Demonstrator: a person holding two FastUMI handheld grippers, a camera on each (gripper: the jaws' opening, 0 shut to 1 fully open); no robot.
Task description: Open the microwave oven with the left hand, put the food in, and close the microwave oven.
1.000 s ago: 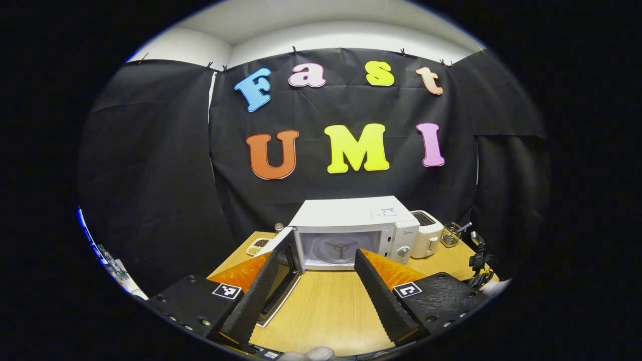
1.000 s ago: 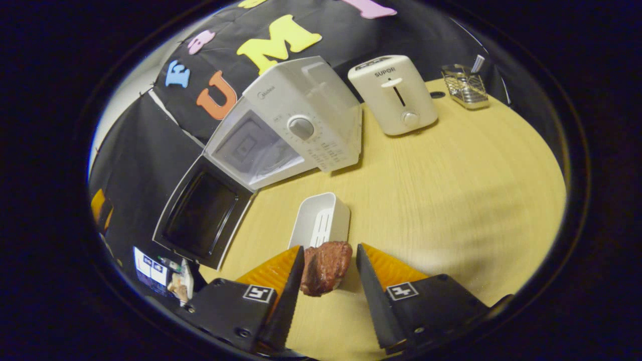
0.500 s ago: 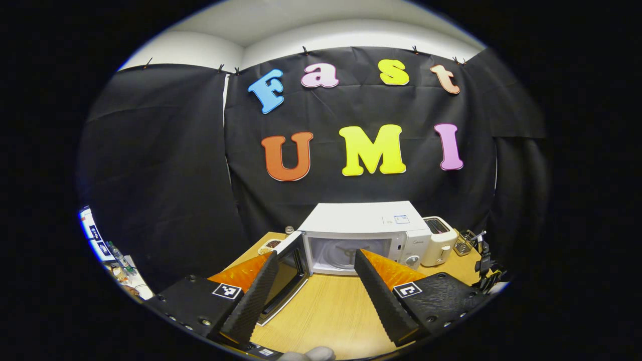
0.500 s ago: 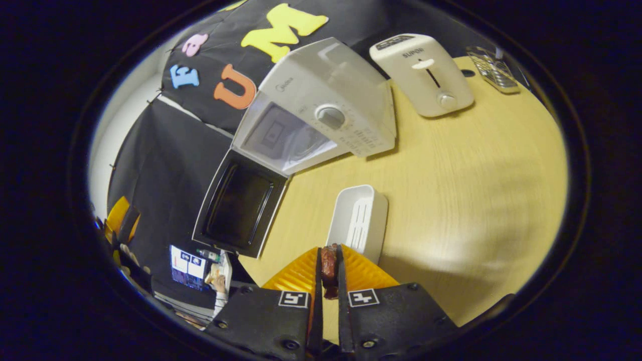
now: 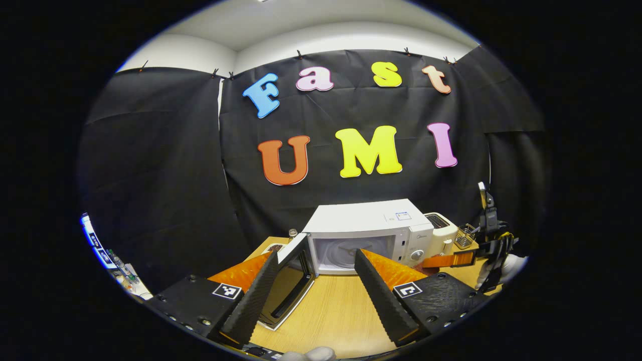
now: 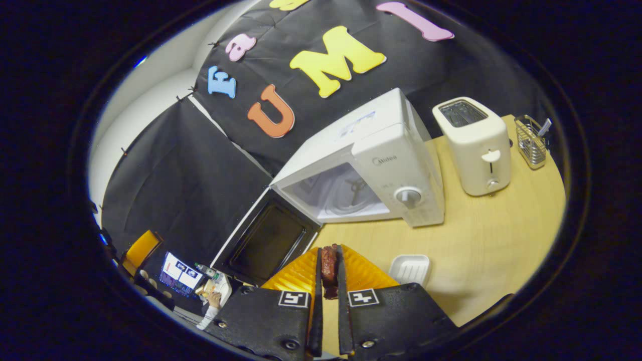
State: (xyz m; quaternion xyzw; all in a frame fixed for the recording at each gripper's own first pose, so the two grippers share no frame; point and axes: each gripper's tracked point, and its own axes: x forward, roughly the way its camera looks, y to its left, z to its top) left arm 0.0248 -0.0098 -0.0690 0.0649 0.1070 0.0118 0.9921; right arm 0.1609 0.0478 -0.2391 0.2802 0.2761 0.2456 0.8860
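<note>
Right gripper view, nearest: right gripper (image 6: 328, 260) has its fingers closed on the food (image 6: 329, 268), a dark reddish-brown piece pinched between them with just a narrow strip showing; the rest is covered by the fingers and its kind is hard to make out. Just beyond, on the table (image 6: 501, 235), lies an empty white tray (image 6: 410, 268), its near edge cut off by the gripper body. Farther back stands the microwave oven (image 6: 396, 165), door (image 6: 266, 240) swung open toward the left, cavity lit and the turntable hub visible inside. A toaster (image 6: 474, 145) stands just beside it on the right, and a wire basket (image 6: 530, 141) beyond that near the table edge. Left gripper view: left gripper (image 5: 313, 273) is held clear above the table with fingers spread wide, nothing between them; its left finger covers part of the open door, its right finger the lower right corner of the oven cavity. This view also shows small dishes (image 5: 273, 248) behind the door, partly hidden, contents unclear, and at far right the other gripper with a gloved hand (image 5: 506, 265), cut off at the view's rim.
</note>
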